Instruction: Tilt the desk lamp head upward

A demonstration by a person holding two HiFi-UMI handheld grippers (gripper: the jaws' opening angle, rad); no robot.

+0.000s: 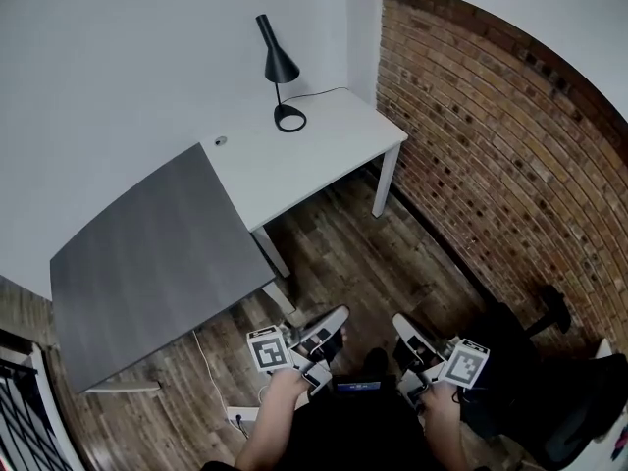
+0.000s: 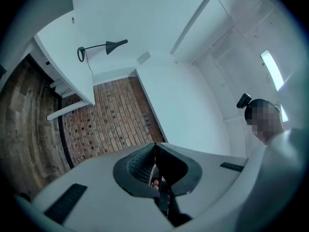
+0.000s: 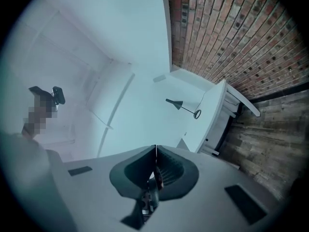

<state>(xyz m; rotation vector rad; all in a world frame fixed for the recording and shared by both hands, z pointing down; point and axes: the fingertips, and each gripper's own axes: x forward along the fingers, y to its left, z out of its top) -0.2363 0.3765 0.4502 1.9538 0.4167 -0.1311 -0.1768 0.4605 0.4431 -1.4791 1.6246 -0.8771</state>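
Wood floor point(image 1: 373, 263) lies beneath left gripper point(image 1: 339, 314) and right gripper point(image 1: 399, 320), held low (fingers point(image 1: 322, 330) closed, empty).

No words, numbers, brand names or signs can be read in any view. The only printed marks are black-and-white square patterns. One set is on the marker cube point(image 1: 267, 349) of the left tongs point(image 1: 326, 330), at the lower centre of the head view. The other is on the second cube point(image 1: 464, 363) of the right tongs point(image 1: 412, 338), at the lower right. Neither shows letters or digits
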